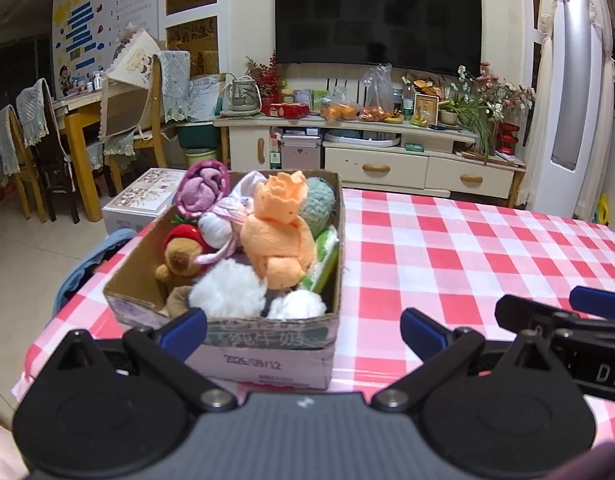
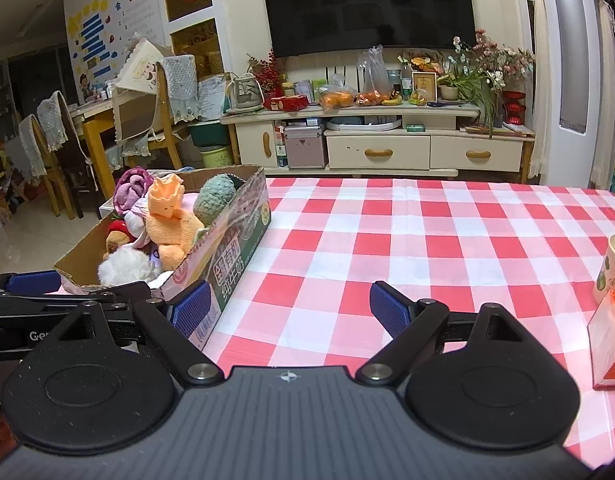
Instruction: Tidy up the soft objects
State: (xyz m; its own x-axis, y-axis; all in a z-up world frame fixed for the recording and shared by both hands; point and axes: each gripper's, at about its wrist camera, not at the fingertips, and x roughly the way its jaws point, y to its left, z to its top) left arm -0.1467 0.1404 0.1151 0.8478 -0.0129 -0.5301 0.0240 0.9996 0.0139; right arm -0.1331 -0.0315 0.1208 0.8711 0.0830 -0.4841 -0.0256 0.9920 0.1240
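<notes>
Where tablecloth shows, cardboard box (image 1: 267, 344) brimful of soft toys (image 1: 279, 236).

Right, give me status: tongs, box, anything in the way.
Left tongs open, empty, at the box. Right tongs open, empty, beside it. Soft toys piled in box. Cloth ahead bare; cup far right.
</notes>
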